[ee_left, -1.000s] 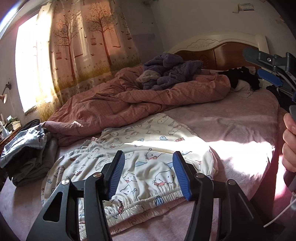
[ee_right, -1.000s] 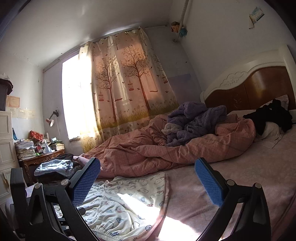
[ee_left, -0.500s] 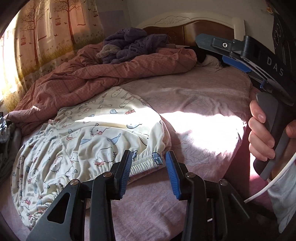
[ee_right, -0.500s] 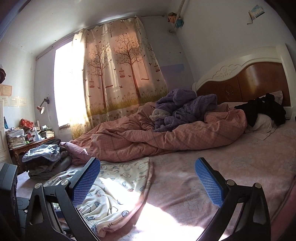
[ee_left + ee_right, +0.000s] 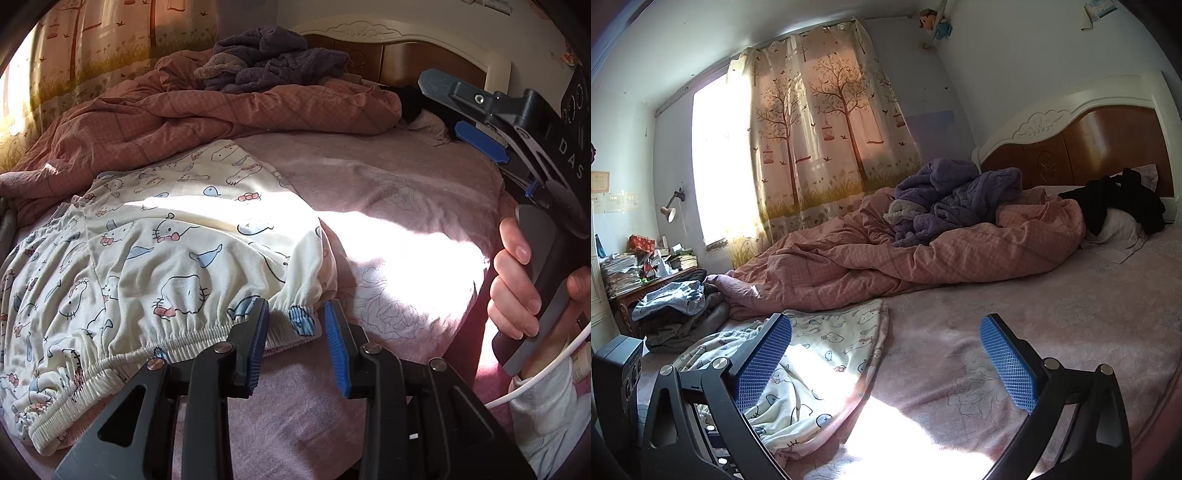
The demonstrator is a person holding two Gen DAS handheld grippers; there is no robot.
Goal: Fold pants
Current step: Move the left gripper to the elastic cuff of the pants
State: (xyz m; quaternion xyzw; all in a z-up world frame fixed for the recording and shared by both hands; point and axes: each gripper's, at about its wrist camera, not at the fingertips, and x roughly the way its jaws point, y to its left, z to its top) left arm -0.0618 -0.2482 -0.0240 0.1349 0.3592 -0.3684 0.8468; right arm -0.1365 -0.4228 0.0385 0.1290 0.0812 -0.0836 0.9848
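Observation:
Cream pants (image 5: pixel 166 240) printed with cats and whales lie flat on the pink sheet (image 5: pixel 406 206), elastic waistband toward me. My left gripper (image 5: pixel 295 338) points down at the waistband's right corner (image 5: pixel 299 317). That corner sits between the blue pads (image 5: pixel 258 332), which stand a little apart and do not press it. In the right wrist view the pants (image 5: pixel 831 350) lie low and left. My right gripper (image 5: pixel 886 363) is wide open just above the bed with nothing held. A hand (image 5: pixel 517 291) holds it at the right of the left wrist view.
A bunched pink duvet (image 5: pixel 923 254) crosses the bed behind the pants, with a purple fleece (image 5: pixel 953 195) on top. A black garment (image 5: pixel 1126 199) lies on a pillow by the headboard (image 5: pixel 1108 129). A clothes pile (image 5: pixel 676 306) and a cluttered desk (image 5: pixel 635 266) are at the left.
My left gripper has tipped down and moved to the waistband's right corner, its jaws narrowing. The right gripper has sunk lower over the bed, still wide open.

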